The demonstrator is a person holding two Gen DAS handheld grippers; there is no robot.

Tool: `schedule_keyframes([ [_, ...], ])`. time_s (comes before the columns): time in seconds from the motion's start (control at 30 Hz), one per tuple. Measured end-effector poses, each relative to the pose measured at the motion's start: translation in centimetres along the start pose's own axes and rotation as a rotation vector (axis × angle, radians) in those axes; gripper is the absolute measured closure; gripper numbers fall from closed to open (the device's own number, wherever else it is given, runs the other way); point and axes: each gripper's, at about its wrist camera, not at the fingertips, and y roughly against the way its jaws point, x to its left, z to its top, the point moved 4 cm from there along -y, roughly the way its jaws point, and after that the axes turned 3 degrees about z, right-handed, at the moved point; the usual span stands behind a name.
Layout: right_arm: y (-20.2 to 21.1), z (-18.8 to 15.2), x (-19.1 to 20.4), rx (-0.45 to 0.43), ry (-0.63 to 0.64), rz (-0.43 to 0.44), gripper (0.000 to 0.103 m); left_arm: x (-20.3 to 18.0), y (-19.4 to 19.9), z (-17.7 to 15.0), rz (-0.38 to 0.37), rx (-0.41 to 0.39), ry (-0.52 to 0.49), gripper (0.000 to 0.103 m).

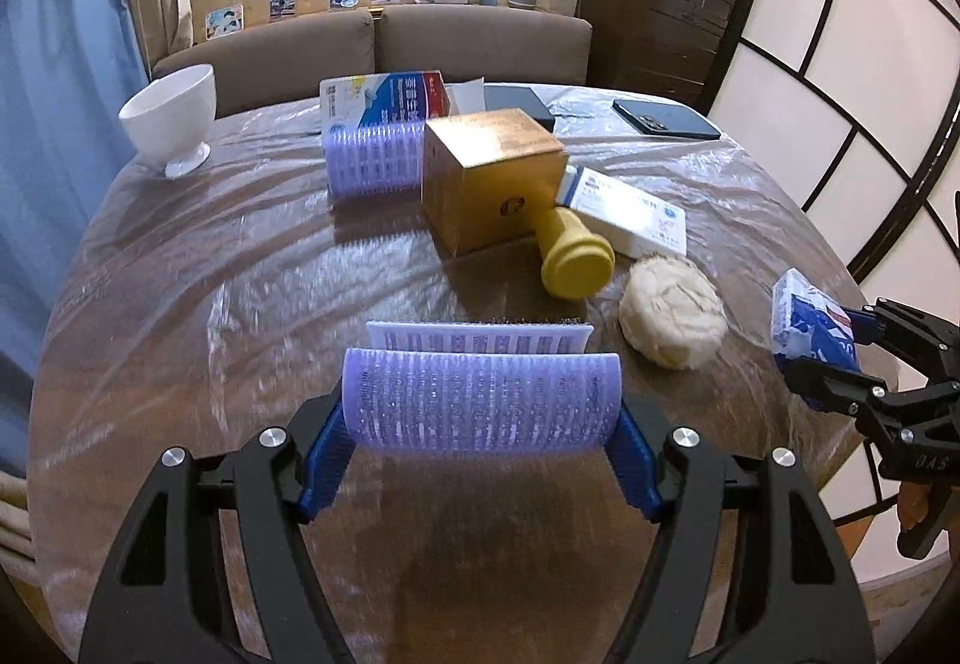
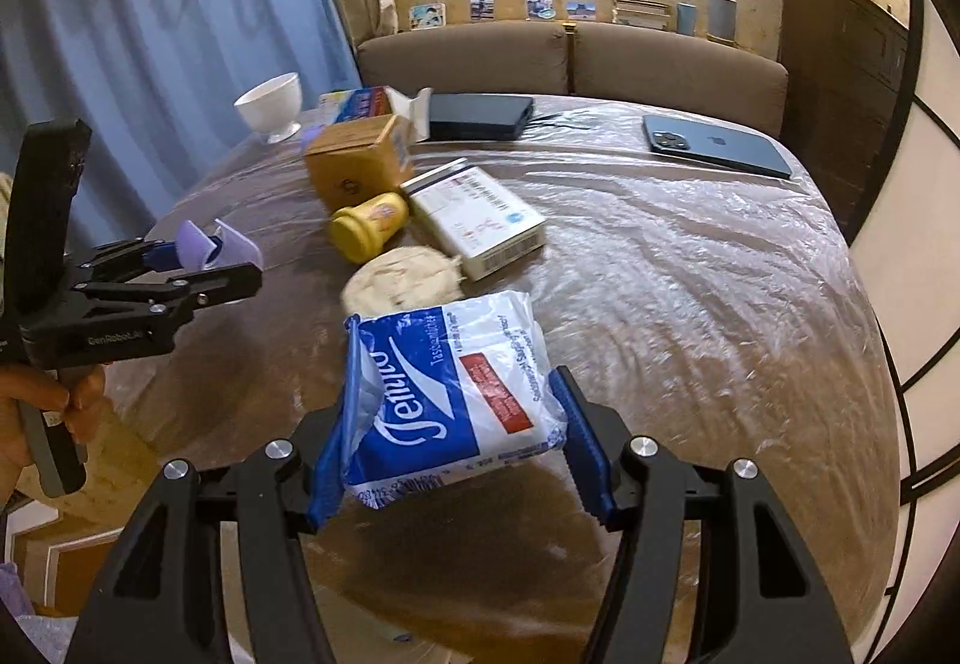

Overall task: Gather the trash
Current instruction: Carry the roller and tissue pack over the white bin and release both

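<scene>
My left gripper (image 1: 480, 460) is shut on a purple hair roller (image 1: 480, 400) held above the near part of the table; it also shows in the right wrist view (image 2: 204, 250). My right gripper (image 2: 450, 454) is shut on a blue and white tissue pack (image 2: 450, 394); the pack shows at the right of the left wrist view (image 1: 810, 322). On the table lie a second purple roller (image 1: 372, 159), a gold box (image 1: 492, 178), a yellow bottle on its side (image 1: 570, 256), a white medicine box (image 1: 630, 214) and a cream round pad (image 1: 672, 310).
The table wears clear plastic sheeting (image 1: 240, 274). A white bowl (image 1: 171, 117) stands far left. A blue-and-red carton (image 1: 384, 93), a dark case (image 2: 480, 114) and a phone (image 2: 714, 147) lie at the far side. A brown sofa (image 1: 480, 39) stands behind.
</scene>
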Motion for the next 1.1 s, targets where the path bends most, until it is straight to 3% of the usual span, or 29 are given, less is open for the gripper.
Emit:
schedule_keyframes([
  [0.53,1.1,-1.8,4.1,0.006,0.009,0.066,0.044,-0.4,3.1,-3.4,0.016,-0.016,-0.010,0.030],
  [1.1,3.0,-5.0,6.1,0.048,0.016,0.121,0.044,-1.4,6.6,-7.0,-0.042,-0.005,-0.044,0.030],
])
